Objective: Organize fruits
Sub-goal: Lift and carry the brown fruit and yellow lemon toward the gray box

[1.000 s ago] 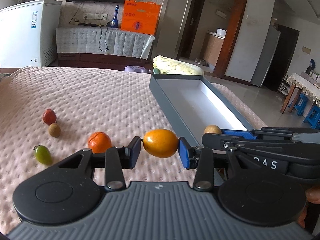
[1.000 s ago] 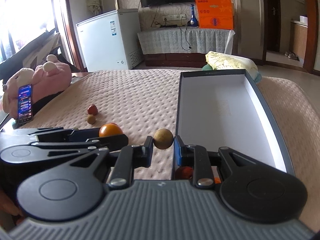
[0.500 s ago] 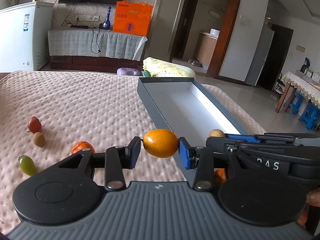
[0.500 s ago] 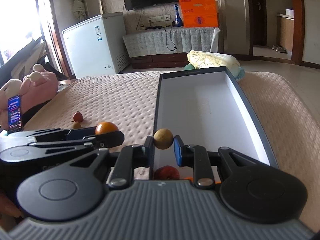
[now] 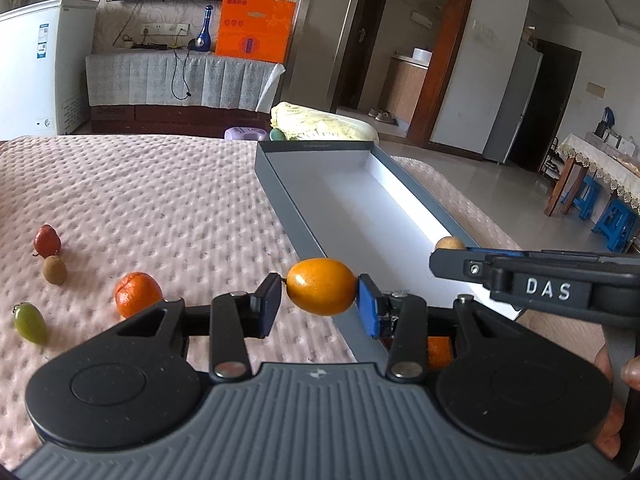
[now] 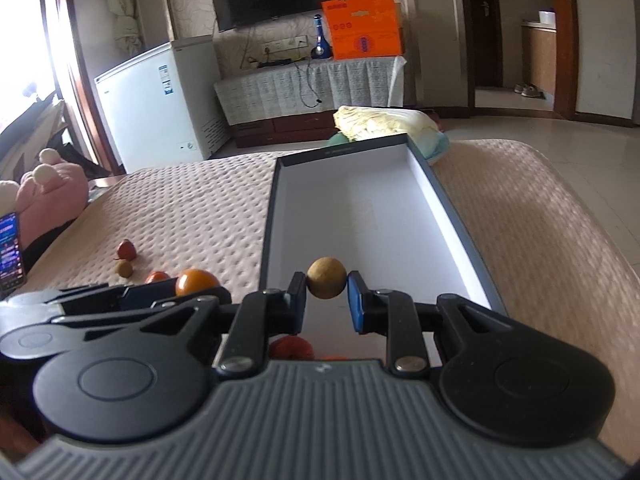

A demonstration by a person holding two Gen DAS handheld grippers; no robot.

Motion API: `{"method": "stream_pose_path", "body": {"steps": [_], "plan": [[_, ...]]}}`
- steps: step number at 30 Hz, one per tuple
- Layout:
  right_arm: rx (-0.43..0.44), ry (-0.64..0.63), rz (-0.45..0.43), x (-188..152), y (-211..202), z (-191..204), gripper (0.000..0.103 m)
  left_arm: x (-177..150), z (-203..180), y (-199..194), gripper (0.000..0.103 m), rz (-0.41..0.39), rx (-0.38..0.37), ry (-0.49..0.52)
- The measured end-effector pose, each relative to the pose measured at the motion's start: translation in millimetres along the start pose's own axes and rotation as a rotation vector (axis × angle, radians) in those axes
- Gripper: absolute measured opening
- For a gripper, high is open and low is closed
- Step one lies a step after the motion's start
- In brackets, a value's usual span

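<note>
**Two fruits carried to the box**

A pink quilted cover [image 5: 168, 200] is spread beneath both tools, and a long grey box [image 6: 440, 200] is seen ahead of them, its white floor bare in the far part. Over the last second the box has been drawn closer and more squarely under the right gripper [image 6: 327, 300], while it has slid toward the middle of the left gripper's [image 5: 320, 304] view; the carry is judged nearly done, with release the step to follow. An orange fruit [image 5: 322, 286] is clamped between the left gripper's pads, held over the box's near left wall. A small brown fruit [image 6: 327, 283] is pinched by the right gripper above the box's near end. Something red [image 6: 290, 347] and a scrap of orange are glimpsed below that tool, partly hidden, seemingly already in the box. Left on the cover, off to the left of the left tool, are a tangerine [image 5: 138, 294], a red fruit [image 5: 47, 240], a brown fruit [image 5: 55, 270] touching it, and a green grape [image 5: 30, 322].
</note>
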State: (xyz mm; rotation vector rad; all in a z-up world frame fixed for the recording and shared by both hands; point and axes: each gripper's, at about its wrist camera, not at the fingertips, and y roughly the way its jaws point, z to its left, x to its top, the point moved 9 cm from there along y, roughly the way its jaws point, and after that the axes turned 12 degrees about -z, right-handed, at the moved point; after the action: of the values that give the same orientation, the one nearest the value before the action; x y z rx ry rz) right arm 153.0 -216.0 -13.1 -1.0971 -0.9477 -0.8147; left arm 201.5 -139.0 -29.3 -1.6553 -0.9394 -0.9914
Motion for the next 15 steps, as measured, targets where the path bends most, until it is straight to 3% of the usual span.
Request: {"method": "stream_pose_path", "body": {"steps": [15], "plan": [[-0.032, 0.017, -0.006, 1.2, -1.3, -10.0, 0.025, -8.5, -11.3, 13.9, 0.047, 0.027, -0.019, -0.035]]}}
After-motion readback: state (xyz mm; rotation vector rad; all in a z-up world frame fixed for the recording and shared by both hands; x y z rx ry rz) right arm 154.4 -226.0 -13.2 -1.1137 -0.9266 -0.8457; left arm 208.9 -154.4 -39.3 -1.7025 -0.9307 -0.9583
